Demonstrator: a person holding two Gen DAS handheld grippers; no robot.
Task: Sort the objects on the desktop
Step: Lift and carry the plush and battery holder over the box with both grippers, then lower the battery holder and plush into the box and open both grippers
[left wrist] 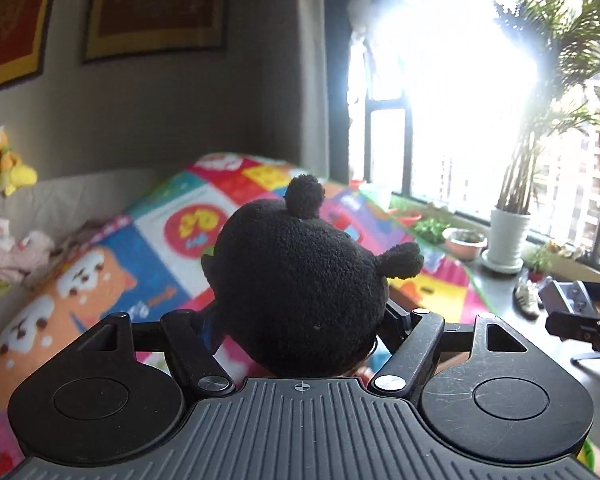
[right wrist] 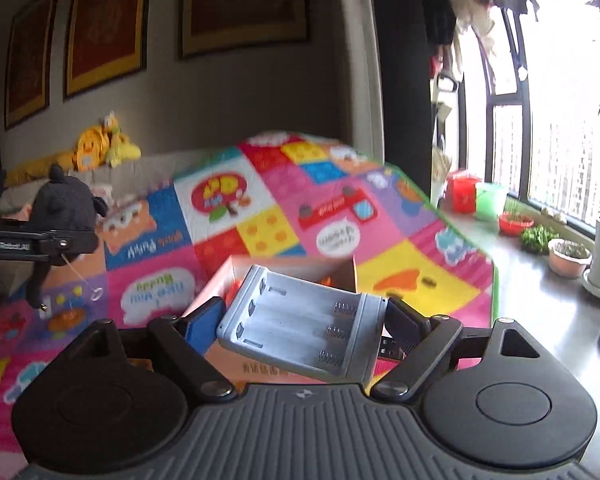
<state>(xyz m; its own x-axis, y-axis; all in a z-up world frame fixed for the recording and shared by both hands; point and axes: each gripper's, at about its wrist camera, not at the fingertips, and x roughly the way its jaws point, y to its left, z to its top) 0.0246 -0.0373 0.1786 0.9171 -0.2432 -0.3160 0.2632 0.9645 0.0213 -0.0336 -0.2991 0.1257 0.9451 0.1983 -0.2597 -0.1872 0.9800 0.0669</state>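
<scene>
Left wrist view shows the left gripper [left wrist: 300, 312] clamped on a black plush toy [left wrist: 300, 280], its round head bulging up between the jaws and both ears standing free. The soft body sinks into the grip, which seems why it is held low, near the base. Right wrist view shows the right gripper [right wrist: 304, 324] clamped across the ends of a grey battery holder [right wrist: 304, 328], empty bays facing up and tilted, down to the right. Taking it by the ends keeps the rigid case from twisting out, I'd say. Just beyond and below it sits an orange cardboard box [right wrist: 288, 268] on the colourful play mat [right wrist: 420, 248], likely the sorting target. At far left in that view, the plush hangs raised over the mat, well apart from the box.
</scene>
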